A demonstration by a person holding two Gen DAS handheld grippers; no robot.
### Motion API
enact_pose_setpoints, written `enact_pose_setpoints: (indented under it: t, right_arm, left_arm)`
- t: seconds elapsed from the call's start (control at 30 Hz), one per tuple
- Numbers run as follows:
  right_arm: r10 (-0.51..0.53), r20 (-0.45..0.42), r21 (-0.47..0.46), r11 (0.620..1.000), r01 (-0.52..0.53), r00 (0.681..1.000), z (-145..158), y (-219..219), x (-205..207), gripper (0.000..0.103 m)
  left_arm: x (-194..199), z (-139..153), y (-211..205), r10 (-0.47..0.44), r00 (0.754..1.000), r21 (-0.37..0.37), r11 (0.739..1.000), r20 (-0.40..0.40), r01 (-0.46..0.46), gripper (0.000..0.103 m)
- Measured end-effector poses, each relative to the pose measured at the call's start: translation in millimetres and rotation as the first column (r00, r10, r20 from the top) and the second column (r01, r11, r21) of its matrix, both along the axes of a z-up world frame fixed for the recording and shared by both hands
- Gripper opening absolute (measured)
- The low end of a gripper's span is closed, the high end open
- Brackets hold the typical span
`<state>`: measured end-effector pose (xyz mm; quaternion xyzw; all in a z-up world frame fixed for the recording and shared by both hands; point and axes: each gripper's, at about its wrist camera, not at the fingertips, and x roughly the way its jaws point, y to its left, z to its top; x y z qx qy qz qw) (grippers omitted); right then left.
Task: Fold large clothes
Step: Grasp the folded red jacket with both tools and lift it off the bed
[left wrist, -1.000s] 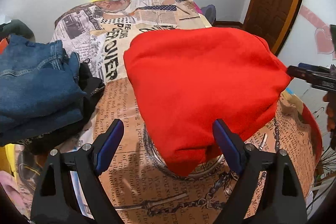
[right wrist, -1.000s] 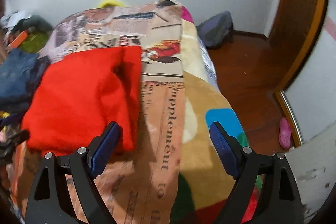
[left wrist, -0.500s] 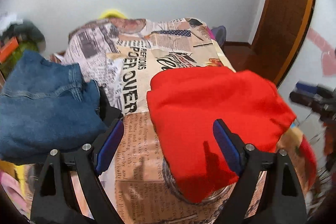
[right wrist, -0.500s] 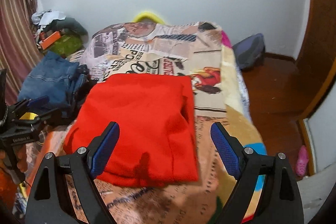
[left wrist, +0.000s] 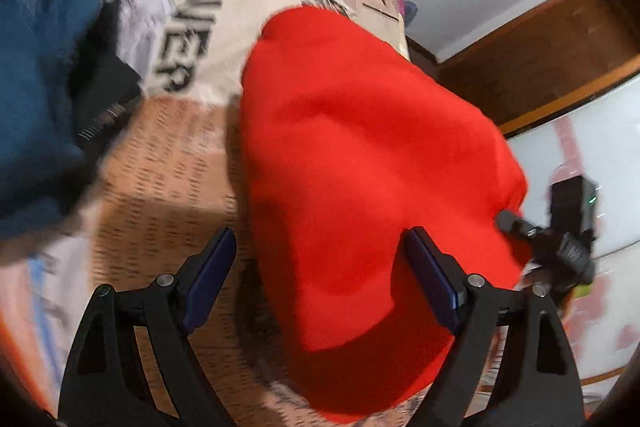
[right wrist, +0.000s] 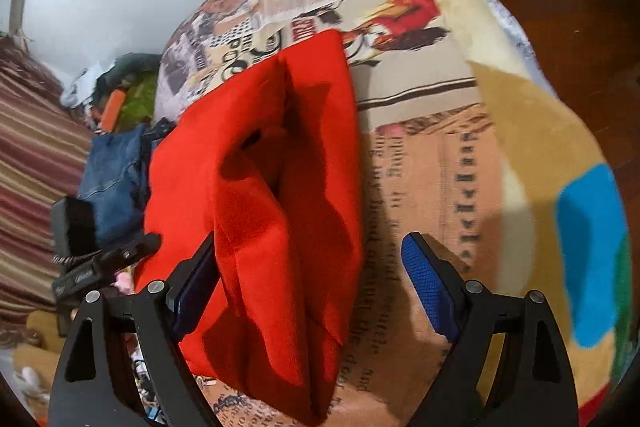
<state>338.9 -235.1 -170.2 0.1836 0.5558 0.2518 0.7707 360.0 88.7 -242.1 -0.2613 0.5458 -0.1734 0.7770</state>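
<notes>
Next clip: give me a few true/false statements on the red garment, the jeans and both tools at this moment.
1. The red garment lies folded on the bed. True.
2. The left tool is shut on the garment. False: it is open, gripping nothing.
3. The jeans sit beside the garment, away from the right tool. True.
4. The right tool is closed. False: its jaws stand wide open.
5. The jeans lie on top of the garment. False: they lie next to it.

Both grippers, the left gripper [left wrist: 320, 279] and the right gripper [right wrist: 308, 283], look alike: black plastic arms with triangular cut-outs, silver screws at the joints, and blue textured pads [right wrist: 430, 287] lining the jaws.
</notes>
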Motion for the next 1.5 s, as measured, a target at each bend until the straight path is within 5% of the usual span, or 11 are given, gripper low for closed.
enact_pose_setpoints:
  t: [0.17, 0.27, 0.37, 0.43, 0.53, 0.6, 0.8, 1.17, 1.33, 1.5]
  right_arm:
    - [-0.009, -0.002, 0.006, 1.000, 0.009, 1.000, -5, 9, 3, 0.089]
    - [-0.017, -0.017, 0.053, 0.998, 0.018, 1.000, -3, 9, 3, 0.081]
    - [-0.008, -0.094, 0.129, 0.991, 0.020, 0.996, -8, 13, 5, 0.044]
    - [-0.020, -0.164, 0.171, 0.984, 0.048, 0.986, -15, 13, 6, 0.035]
    - [-0.025, -0.149, 0.171, 0.984, 0.051, 0.988, -6, 15, 2, 0.022]
    - [-0.028, -0.126, 0.183, 0.982, 0.051, 0.992, 9, 17, -1, 0.020]
    - [0.005, -0.030, 0.200, 0.980, 0.001, 1.000, 61, 43, -10, 0.018]
    - [0.104, 0.231, 0.232, 0.960, -0.158, 0.967, 161, 147, -4, 0.017]
    - [0.163, 0.330, 0.225, 0.943, -0.245, 0.930, 179, 217, 3, 0.017]
    - [0.214, 0.326, 0.219, 0.930, -0.294, 0.921, 151, 285, 15, 0.017]
  left_arm:
    - [12, -20, -8, -0.008, 0.998, -0.150, 0.989, -0.063, -0.001, 0.087]
    - [13, -25, -11, 0.010, 0.997, -0.190, 0.981, -0.078, -0.025, 0.086]
    - [9, -19, -15, 0.013, 0.997, -0.177, 0.984, -0.072, -0.026, 0.078]
    - [5, -10, -15, 0.023, 0.997, -0.159, 0.987, -0.069, -0.034, 0.072]
    - [-1, 11, -15, 0.007, 1.000, -0.123, 0.992, -0.030, -0.010, 0.053]
    - [-5, 32, -14, -0.013, 1.000, -0.096, 0.995, 0.022, 0.015, 0.041]
    - [-26, 112, -3, -0.067, 0.977, 0.079, 0.996, 0.202, 0.052, 0.033]
    - [-55, 240, 113, 0.032, 0.887, 0.122, 0.988, 0.460, -0.099, 0.032]
    - [-60, 260, 177, 0.078, 0.852, 0.154, 0.971, 0.518, -0.183, 0.032]
    - [-47, 228, 241, 0.141, 0.872, 0.199, 0.945, 0.469, -0.260, 0.032]
